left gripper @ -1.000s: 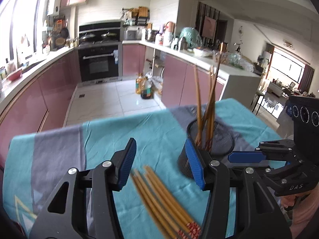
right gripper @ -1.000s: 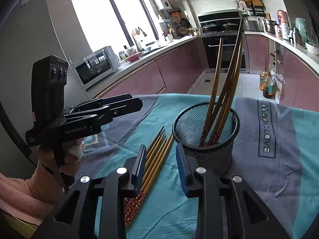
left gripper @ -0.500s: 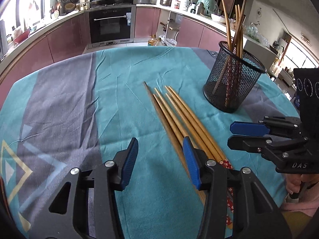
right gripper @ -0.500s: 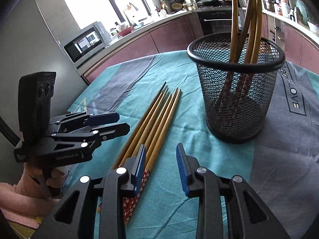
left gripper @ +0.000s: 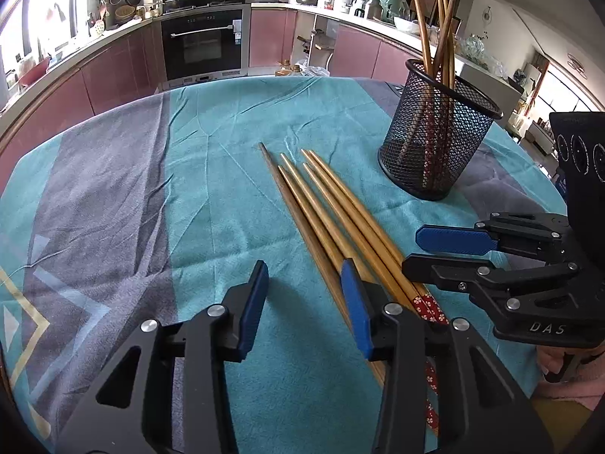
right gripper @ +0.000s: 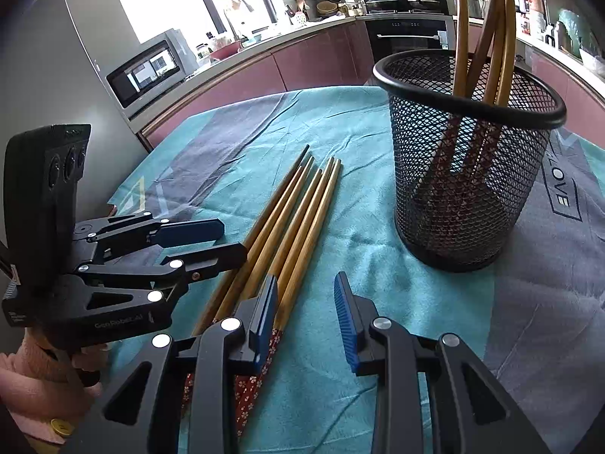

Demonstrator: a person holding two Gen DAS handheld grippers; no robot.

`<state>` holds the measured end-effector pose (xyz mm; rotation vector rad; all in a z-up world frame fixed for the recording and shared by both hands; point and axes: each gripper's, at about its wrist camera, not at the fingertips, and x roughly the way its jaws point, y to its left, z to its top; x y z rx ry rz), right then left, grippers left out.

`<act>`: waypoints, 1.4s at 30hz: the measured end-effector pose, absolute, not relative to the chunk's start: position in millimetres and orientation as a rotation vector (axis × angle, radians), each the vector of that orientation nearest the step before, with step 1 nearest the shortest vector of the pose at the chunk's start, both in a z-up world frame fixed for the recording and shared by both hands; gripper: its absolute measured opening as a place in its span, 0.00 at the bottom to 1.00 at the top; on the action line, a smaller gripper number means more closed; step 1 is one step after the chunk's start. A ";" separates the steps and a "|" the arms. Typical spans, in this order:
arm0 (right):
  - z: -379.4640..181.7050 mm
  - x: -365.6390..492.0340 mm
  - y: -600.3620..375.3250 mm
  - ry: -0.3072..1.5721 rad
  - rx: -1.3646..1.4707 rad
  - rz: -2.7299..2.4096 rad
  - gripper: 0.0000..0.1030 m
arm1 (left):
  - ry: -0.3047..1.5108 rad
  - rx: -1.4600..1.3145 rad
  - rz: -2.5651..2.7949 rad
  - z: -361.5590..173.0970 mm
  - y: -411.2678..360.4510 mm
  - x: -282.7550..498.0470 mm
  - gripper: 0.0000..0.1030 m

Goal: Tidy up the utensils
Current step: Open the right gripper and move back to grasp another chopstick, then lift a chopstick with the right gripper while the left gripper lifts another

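Several wooden chopsticks [left gripper: 321, 204] [right gripper: 291, 219] with red patterned ends lie side by side on the teal cloth. A black mesh cup [left gripper: 435, 140] [right gripper: 465, 159] stands beyond them, holding several more chopsticks upright. My left gripper [left gripper: 304, 283] hovers low just left of the bundle, its jaws closing with only cloth between them. Its right finger overlaps the leftmost sticks. My right gripper [right gripper: 306, 295] is open just right of the bundle's red ends, with nothing between its pads. Each gripper also shows in the other's view, the right gripper [left gripper: 446, 249] and the left gripper [right gripper: 223, 240].
The table is covered by a teal and grey cloth [left gripper: 113, 196]. A person's hands in pink sleeves [right gripper: 26, 374] hold the grippers. Kitchen counters, an oven [left gripper: 202, 43] and a microwave [right gripper: 147, 72] stand behind the table.
Both grippers have dropped and tilted down toward the chopsticks on the cloth. The left gripper's jaws have narrowed. The mesh cup now sits farther ahead in both views.
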<state>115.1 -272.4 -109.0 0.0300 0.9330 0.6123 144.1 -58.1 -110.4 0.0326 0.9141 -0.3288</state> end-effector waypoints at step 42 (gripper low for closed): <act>-112.8 129.0 -267.6 0.930 0.042 0.522 0.06 | 0.936 -0.041 -0.303 -115.0 -54.4 155.5 0.09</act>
